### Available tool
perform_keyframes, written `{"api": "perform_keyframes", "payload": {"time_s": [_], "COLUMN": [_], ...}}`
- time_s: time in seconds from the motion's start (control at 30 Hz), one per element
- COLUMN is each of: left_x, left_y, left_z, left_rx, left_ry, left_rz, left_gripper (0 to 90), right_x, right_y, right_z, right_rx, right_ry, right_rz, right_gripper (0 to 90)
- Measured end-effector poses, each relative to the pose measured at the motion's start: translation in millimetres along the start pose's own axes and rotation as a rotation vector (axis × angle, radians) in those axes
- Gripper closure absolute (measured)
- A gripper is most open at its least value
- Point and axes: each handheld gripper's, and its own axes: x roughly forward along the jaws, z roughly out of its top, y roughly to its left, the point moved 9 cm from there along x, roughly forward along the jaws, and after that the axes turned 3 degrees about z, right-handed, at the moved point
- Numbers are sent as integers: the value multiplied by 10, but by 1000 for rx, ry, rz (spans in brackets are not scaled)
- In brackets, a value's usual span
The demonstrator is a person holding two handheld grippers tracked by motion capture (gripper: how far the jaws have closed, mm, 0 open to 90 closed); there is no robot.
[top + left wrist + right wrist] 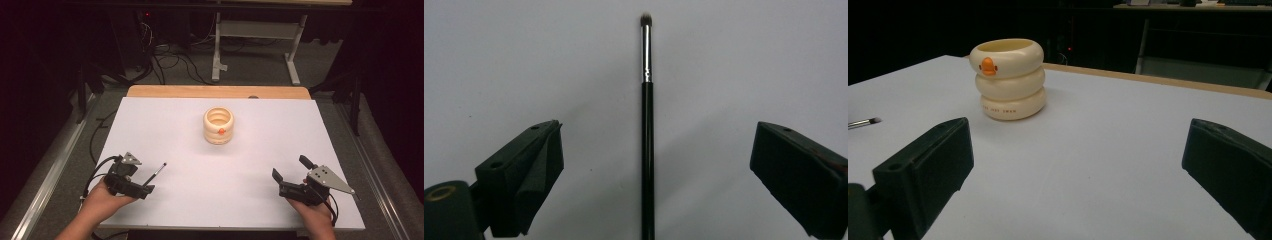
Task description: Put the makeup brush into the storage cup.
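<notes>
Overhead, white table point(225, 200), dark room; both hand-held grippers gape, left point(134, 186) straddling brush point(647, 150), right point(292, 175) holding nothing

Left gripper point(148, 186) — held in the left hand point(102, 197) at the near left of the table, jaws spread wide and pointing forward and to the right. Right gripper point(290, 168) — held in the right hand point(312, 210) at the near right, jaws likewise wide apart, angled forward and left. Both forearms enter from the bottom edge.
</notes>
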Motion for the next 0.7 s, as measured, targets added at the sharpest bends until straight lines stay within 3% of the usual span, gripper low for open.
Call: {"api": "perform_keyframes", "payload": {"time_s": [0.27,0.33,0.7], "left_x": [33,48,50], "left_y": [15,14,33], "left_z": [15,9,8], "left_rx": [8,21,63], "left_ry": [72,120,209], "left_rz": [-9,-9,-21], "left_gripper": [104,107,194], "right_x": [-9,-19,-36], "right_y": [1,0,1], "right_z": [-4,-4,13], "right_rx": [2,-1,8], "right_ry": [0,-1,-11], "right_rz": [-1,0,2], "right_gripper": [20,20,20]}}
